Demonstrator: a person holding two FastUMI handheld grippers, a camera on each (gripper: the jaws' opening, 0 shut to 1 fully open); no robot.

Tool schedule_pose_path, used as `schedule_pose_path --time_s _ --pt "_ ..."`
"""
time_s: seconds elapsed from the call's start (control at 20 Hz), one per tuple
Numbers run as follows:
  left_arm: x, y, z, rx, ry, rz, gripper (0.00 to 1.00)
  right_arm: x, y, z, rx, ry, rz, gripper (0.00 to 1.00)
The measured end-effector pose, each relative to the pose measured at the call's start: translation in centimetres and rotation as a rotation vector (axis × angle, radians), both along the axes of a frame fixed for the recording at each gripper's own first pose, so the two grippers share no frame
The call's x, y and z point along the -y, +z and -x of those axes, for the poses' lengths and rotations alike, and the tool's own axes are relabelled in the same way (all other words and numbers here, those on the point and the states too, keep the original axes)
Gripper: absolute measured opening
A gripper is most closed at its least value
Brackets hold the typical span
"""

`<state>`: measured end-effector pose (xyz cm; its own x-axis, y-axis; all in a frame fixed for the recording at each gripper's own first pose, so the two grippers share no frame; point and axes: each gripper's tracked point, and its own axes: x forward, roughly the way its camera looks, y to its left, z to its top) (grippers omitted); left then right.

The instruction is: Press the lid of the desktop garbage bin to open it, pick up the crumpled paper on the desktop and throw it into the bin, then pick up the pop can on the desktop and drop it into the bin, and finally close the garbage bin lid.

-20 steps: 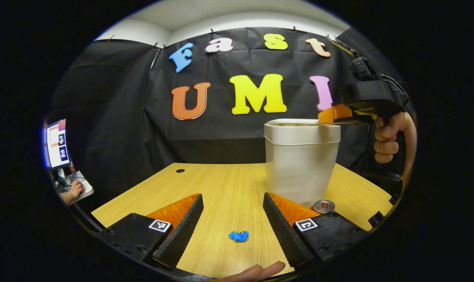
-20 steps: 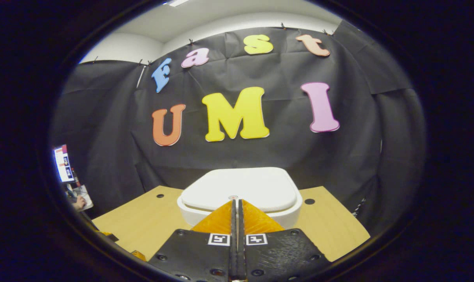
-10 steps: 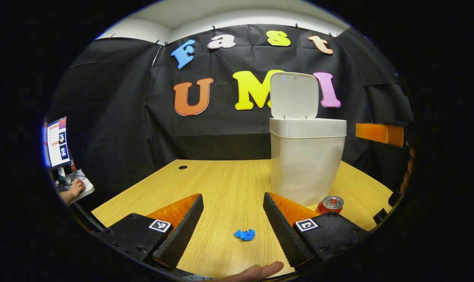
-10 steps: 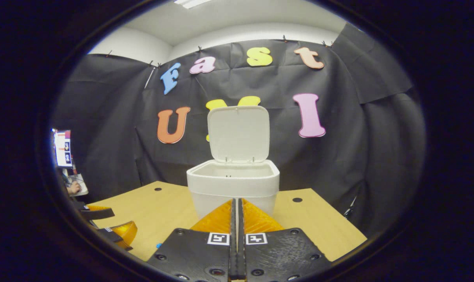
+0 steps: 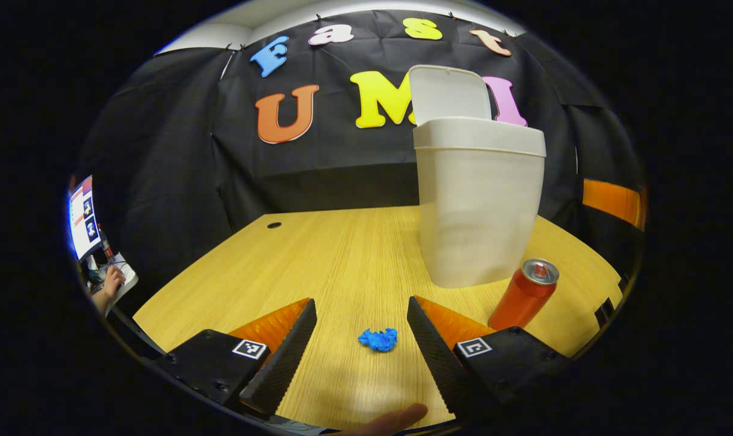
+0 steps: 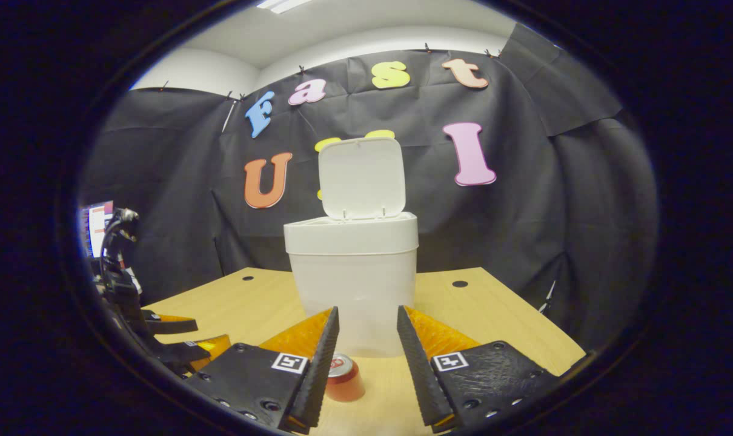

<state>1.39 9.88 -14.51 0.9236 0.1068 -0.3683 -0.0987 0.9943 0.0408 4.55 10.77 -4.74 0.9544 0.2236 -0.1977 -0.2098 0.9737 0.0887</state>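
The white desktop bin [image 5: 478, 200] stands on the wooden table [image 5: 318, 254] with its lid [image 5: 448, 94] swung up. A small blue crumpled paper [image 5: 378, 339] lies on the table just ahead of my left gripper [image 5: 360, 303], which is open and holds nothing. A red pop can [image 5: 524, 295] stands upright to the right of the paper, in front of the bin. In the right gripper view the bin [image 6: 354, 278] faces me, lid [image 6: 360, 177] raised, and the can [image 6: 344, 376] sits low between the fingers of my open right gripper [image 6: 367, 310], apart from them.
My right gripper [image 5: 612, 203] shows at the right edge of the left gripper view, my left gripper [image 6: 160, 339] at the lower left of the right gripper view. A monitor [image 5: 82, 218] and a person's hand [image 5: 112, 281] are off the table's left. Cable holes [image 5: 274, 224] mark the tabletop.
The lid sprang up after the right gripper pressed it. The right gripper drew back, dropped lower and opened. The left gripper dipped and moved closer to the paper and bin.
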Motion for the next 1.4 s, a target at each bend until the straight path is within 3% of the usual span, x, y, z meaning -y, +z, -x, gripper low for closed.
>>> schedule_pose_path --time_s 0.05,0.1,0.2,0.3,0.4,0.55,0.7,0.75,0.8,0.9,1.1,1.4 --pt "0.3 -1.1 -0.1 -0.033 -0.014 0.022 0.97 -0.5 -0.3 0.0 0.010 0.015 0.019 0.64" --pt "0.5 -2.0 -0.1 -0.061 -0.024 0.036 0.96 -0.7 -0.6 0.0 0.015 0.019 0.050 0.77" --pt "0.5 -3.3 -0.4 -0.095 -0.029 0.035 0.95 -0.6 -1.6 -0.4 0.014 0.010 0.114 0.91" --pt "0.1 -3.9 -0.6 -0.097 -0.023 -0.005 0.92 -0.9 -2.8 -0.7 -0.010 0.008 0.140 0.96" --pt "0.8 -4.8 -0.7 -0.121 -0.052 0.024 0.84 -1.6 -4.1 -0.8 -0.060 0.009 0.112 0.98" --pt "1.0 -6.3 -1.2 -0.152 -0.048 0.074 0.80 -3.2 -5.8 -0.6 -0.134 -0.010 0.065 0.96" --pt "0.6 -7.5 -1.0 -0.190 -0.045 0.119 0.75 -3.1 -7.3 -0.7 -0.139 -0.089 0.183 0.96" --pt "0.4 -8.3 -0.7 -0.220 -0.044 0.136 0.79 -3.4 -8.2 -0.6 -0.158 -0.084 0.200 0.96" --pt "0.2 -7.7 -0.8 -0.200 -0.044 0.122 0.70 -3.8 -9.0 -0.5 -0.194 -0.073 0.189 0.95" --pt "0.3 -7.9 -0.8 -0.197 -0.041 0.095 0.66 -3.7 -8.9 -0.5 -0.224 -0.082 0.112 0.99" --pt "0.3 -8.0 -0.8 -0.187 -0.060 0.087 0.63 -1.8 -8.1 -0.8 -0.202 -0.153 0.143 0.97" --pt "-0.3 -8.0 -0.7 -0.175 -0.068 0.088 0.52 -1.8 -8.1 -0.6 -0.213 -0.149 0.114 0.97"
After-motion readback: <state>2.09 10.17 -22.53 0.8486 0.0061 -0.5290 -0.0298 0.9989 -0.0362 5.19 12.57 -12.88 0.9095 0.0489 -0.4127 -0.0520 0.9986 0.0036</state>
